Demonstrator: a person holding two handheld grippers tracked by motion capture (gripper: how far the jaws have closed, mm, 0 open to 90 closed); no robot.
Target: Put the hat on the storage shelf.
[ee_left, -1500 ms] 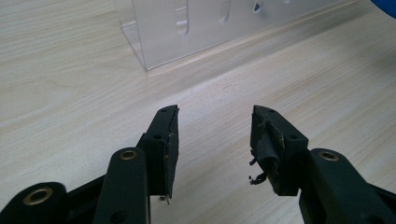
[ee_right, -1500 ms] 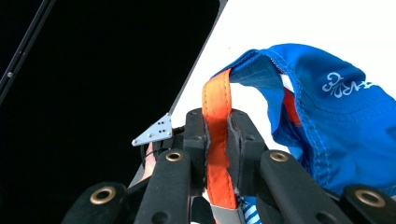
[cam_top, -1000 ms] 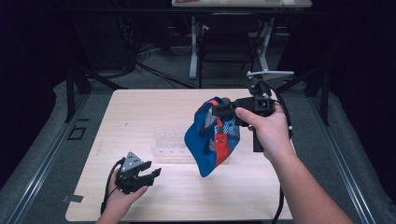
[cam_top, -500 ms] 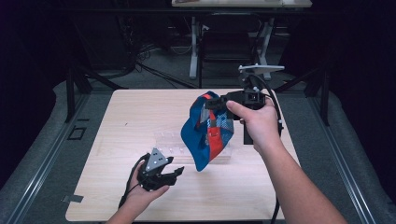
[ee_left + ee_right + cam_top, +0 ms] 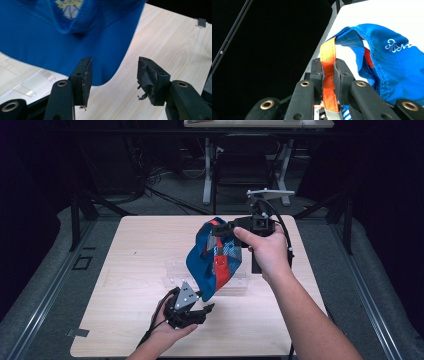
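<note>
The main risk was that the blue fabric cap (image 5: 212, 262) with orange-red trim could slip free, since the right claw (image 5: 231, 229) held it only by a narrow orange strap (image 5: 329, 82) pinched between its closed jaws, and any tug from below might have pulled that strap out. The left claw (image 5: 205, 309) stood with its jaws spread wide, just under the cap's curved blue brim (image 5: 105, 60); closing too early, it might have caught air or only the brim's very edge. The cap hung limp above the pale wooden counter (image 5: 125, 270), over a clear plastic tray (image 5: 175, 272), its brim pointing downward.
</note>
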